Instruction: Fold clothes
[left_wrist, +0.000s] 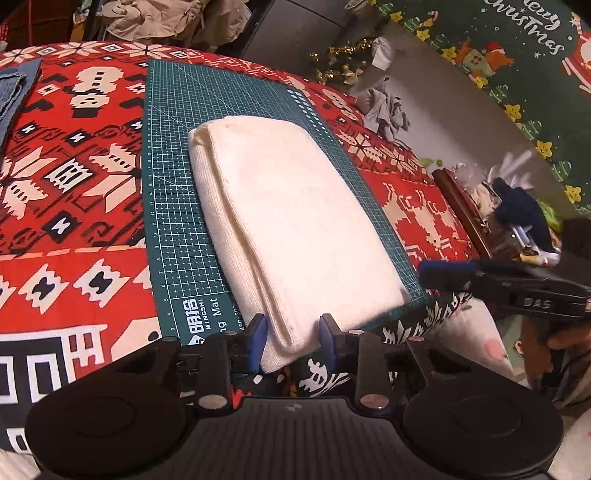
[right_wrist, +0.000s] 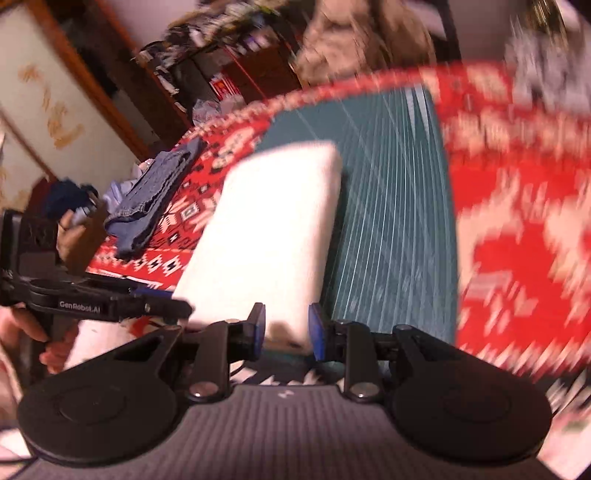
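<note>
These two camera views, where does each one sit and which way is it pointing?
Left wrist: on the left gripper, looking along its fingers over the folded white garment on the green mat; the right gripper enters at right.
Right wrist: on the right gripper, facing the garment's near end, blurred; the left gripper and a hand show at left.
Shared: garment, mat.

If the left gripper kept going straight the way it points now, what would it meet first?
The folded white garment. The left gripper is open, its blue fingers flanking the garment's near corner at the green cutting mat edge, so contact looks almost immediate, though exact depth is unclear.
</note>
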